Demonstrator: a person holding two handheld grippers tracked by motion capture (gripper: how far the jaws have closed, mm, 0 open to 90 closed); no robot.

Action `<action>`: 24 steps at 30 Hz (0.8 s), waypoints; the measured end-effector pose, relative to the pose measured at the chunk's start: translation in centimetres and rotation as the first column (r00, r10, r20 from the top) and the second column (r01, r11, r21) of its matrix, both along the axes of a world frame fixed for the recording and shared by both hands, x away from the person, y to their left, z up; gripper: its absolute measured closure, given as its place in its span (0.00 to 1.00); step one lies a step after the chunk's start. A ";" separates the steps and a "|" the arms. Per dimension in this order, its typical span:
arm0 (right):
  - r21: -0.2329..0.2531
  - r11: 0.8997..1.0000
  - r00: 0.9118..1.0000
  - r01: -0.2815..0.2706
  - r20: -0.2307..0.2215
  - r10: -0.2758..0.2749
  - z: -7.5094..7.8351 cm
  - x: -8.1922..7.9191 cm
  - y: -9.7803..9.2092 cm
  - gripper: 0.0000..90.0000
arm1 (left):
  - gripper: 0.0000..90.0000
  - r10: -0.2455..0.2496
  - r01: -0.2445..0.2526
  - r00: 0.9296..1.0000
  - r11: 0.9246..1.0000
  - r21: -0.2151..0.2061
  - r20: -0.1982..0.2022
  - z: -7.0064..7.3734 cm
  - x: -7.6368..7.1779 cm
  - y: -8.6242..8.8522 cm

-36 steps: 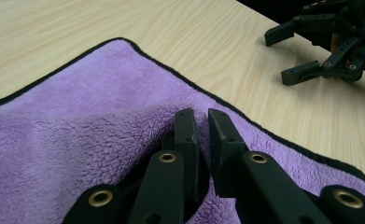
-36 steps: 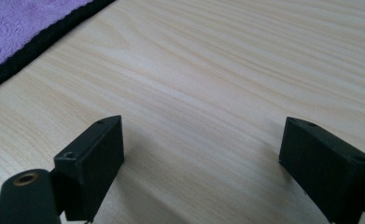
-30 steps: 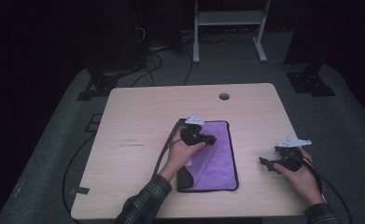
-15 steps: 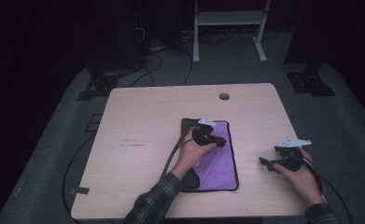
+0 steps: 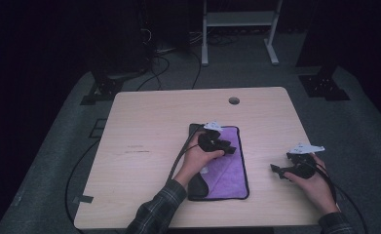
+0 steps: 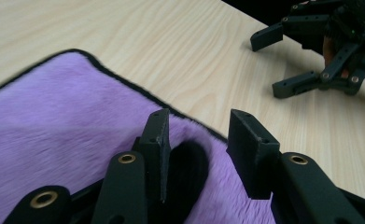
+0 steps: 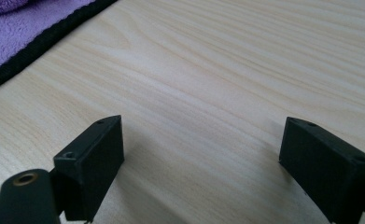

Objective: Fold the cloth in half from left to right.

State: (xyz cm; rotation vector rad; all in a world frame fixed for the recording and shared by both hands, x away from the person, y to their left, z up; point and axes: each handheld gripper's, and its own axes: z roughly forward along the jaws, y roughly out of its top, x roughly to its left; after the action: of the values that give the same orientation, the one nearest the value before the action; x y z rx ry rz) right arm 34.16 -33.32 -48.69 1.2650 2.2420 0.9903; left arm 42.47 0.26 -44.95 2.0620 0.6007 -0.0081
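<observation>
The left tongs (image 5: 229,147) have moved rightward across the purple cloth (image 5: 225,168).

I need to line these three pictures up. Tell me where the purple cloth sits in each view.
High view: purple cloth at table centre, under the left gripper.
Left gripper view: fills the lower left, beneath the open jaws.
Right gripper view: only a corner, top left.
Shared landmark: the cloth's black edging.

Two black two-jaw grippers, left gripper (image 5: 230,147) and right gripper (image 5: 277,171), brass-coloured pivot rivets, small screw holes in flat pads, pale three-cornered top plates, trailing black cables, sleeves apparently dark plaid
</observation>
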 end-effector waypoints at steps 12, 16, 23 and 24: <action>0.002 1.000 1.000 -0.012 0.005 0.012 0.0 0.0 0.0 0.18 | 0.56 0.080 -0.083 0.993 0.996 0.038 0.082 1.0 -1.5 6.4; 0.002 1.000 1.000 -0.007 0.008 0.007 0.0 0.1 0.1 0.19 | 0.53 0.104 -0.108 0.988 0.993 0.037 0.112 0.8 -2.3 8.8; 0.019 1.000 1.000 0.011 0.029 -0.011 0.1 0.1 0.6 0.43 | 0.51 0.169 -0.178 0.979 0.981 0.076 0.113 -0.1 -3.7 13.3; 0.023 1.000 0.999 0.010 0.031 -0.011 0.2 0.2 0.7 0.47 | 0.50 0.182 -0.192 0.977 0.978 0.080 0.113 -0.3 -3.9 13.9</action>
State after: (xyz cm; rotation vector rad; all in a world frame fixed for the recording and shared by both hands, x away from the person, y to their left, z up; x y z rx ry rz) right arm 34.35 -32.61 -48.53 1.2606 2.2046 1.0272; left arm 38.54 14.14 -45.21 2.0709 0.7390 0.2403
